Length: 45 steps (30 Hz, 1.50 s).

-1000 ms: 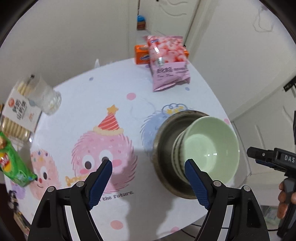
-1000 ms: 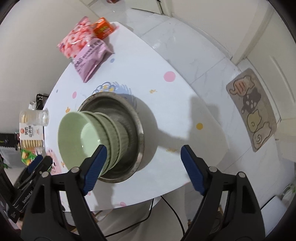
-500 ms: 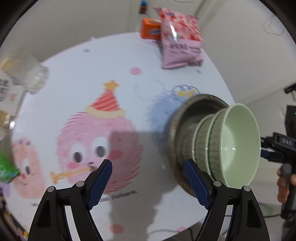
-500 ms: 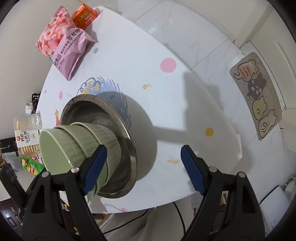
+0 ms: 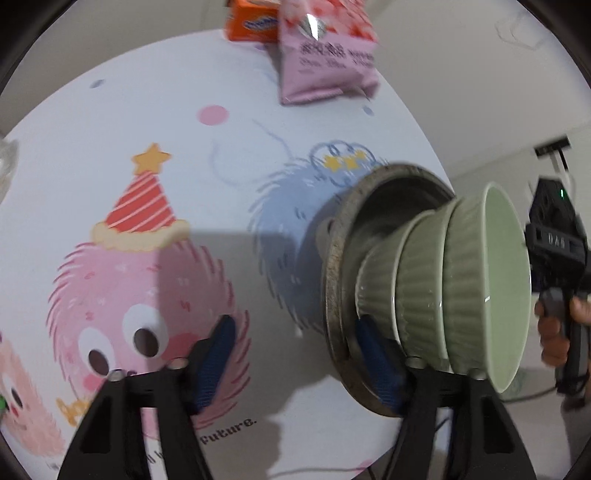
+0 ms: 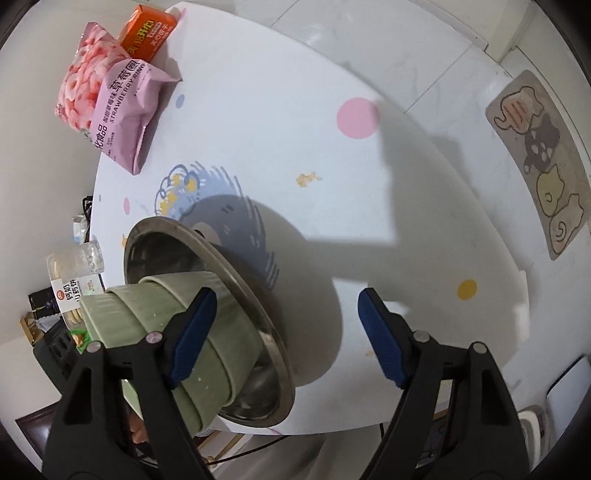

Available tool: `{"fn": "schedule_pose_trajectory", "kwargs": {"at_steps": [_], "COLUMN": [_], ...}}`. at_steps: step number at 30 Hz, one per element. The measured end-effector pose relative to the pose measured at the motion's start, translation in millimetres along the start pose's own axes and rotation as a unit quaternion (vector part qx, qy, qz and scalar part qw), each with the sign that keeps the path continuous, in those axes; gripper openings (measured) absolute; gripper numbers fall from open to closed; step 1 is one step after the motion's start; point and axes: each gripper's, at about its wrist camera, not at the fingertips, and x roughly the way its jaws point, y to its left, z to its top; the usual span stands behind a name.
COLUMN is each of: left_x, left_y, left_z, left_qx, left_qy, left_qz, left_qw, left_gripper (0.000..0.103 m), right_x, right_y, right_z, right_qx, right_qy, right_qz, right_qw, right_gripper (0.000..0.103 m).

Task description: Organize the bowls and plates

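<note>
Blue pads (image 5: pixel 221 345) on the left gripper (image 5: pixel 295 363) are closing in right now. The rim of the metal plate (image 5: pixel 334 280) sits between them, with one pad inside the plate and one pad out over the table (image 5: pixel 110 110). They do not look pressed on the rim yet, so nothing is held.

Over on the other side, the right gripper (image 6: pixel 286 336) is closing too. Its rim of the metal plate (image 6: pixel 236 273) stands between its fingers, one blue pad (image 6: pixel 194 330) up against the green bowls and the other pad out over the table. That pad may be touching a bowl, but I cannot tell. It is not squeezing anything yet.

Next comes the stack. Three green bowls (image 5: pixel 443 291) sit one inside the other, and the stack stands in the metal plate near the edge of the table. So the piling up looks done. I think what is left is to grab the plate on both sides and carry the whole stack to where it belongs.

Farther out are a pink snack bag (image 6: pixel 125 114) and an orange box (image 6: pixel 147 31), well apart from the plate. A person's hand (image 5: pixel 554 332) shows past the bowls.
</note>
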Motion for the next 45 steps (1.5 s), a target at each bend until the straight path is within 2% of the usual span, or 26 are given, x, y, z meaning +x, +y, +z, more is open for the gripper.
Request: {"fn": "schedule_pose_trajectory", "kwargs": {"at_steps": [1,3,5,6,7,12,13,14,20,23,27,28,34,37,42,45], "left_x": [3.3,11.0,12.5,12.6,12.8,11.7,11.5,10.5,-4.6,-18.9,-47.4,-54.9,-91.4,-97.9,-85.2,-83.1], "left_y": [-0.7,-3.9,-8.1,-11.8,-13.8,-18.8,-19.2,-18.5,-8.9,7.1,33.9,52.5,106.8,131.8,150.9,150.3], "left_z": [1.1,3.7,5.2,6.0,6.3,5.5,4.8,3.7,-5.9,-13.0,-26.5,-26.7,-47.7,-60.3,-69.9,-76.9], "left_qx": [0.003,0.009,0.016,0.02,0.022,0.028,0.027,0.022,0.004,-0.019,-0.042,-0.048,-0.098,-0.12,-0.144,-0.149], "left_qy": [0.005,0.013,0.013,0.015,0.016,0.011,0.01,0.008,-0.016,-0.032,-0.055,-0.059,-0.089,-0.095,-0.096,-0.108], "left_qz": [-0.008,-0.02,-0.035,-0.042,-0.044,-0.034,-0.03,-0.027,0.007,0.024,0.052,0.057,0.081,0.088,0.095,0.094], "left_qw": [0.9999,0.9997,0.9992,0.9988,0.9987,0.999,0.9992,0.9994,0.9998,0.999,0.9963,0.9955,0.9879,0.9843,0.9803,0.9784], "left_gripper": [0.049,0.041,0.02,0.016,0.013,0.013,0.013,0.013,0.011,0.01,0.01,0.01,0.01,0.01,0.011,0.012], "right_x": [1.8,5.0,5.5,4.7,4.0,1.0,0.9,-0.3,15.5,28.7,47.6,51.9,78.2,97.3,122.1,124.7], "right_y": [0.8,-0.1,2.7,7.0,11.0,19.8,20.5,20.5,41.1,54.6,89.1,98.8,162.8,191.8,214.6,223.5], "right_z": [0.7,1.1,2.3,3.6,5.3,6.7,6.2,6.0,-3.5,-12.9,-22.5,-24.6,-34.8,-42.5,-56.7,-60.9], "right_qx": [-0.001,0.006,-0.001,-0.011,-0.018,-0.065,-0.071,-0.074,-0.131,-0.15,-0.184,-0.195,-0.256,-0.283,-0.317,-0.317], "right_qy": [0.005,0.019,0.018,0.019,0.022,0.032,0.033,0.03,0.055,0.063,0.075,0.078,0.096,0.105,0.114,0.1], "right_qz": [0.007,0.03,0.05,0.06,0.057,0.045,0.044,0.041,0.015,0.018,0.024,0.023,0.02,0.007,-0.025,-0.022], "right_qw": [1.0,0.999,0.999,0.998,0.998,0.996,0.996,0.996,0.99,0.986,0.98,0.977,0.962,0.953,0.941,0.943], "right_gripper": [0.069,0.06,0.044,0.034,0.034,0.029,0.026,0.017,0.014,0.013,0.012,0.012,0.012,0.012,0.012,0.012]}}
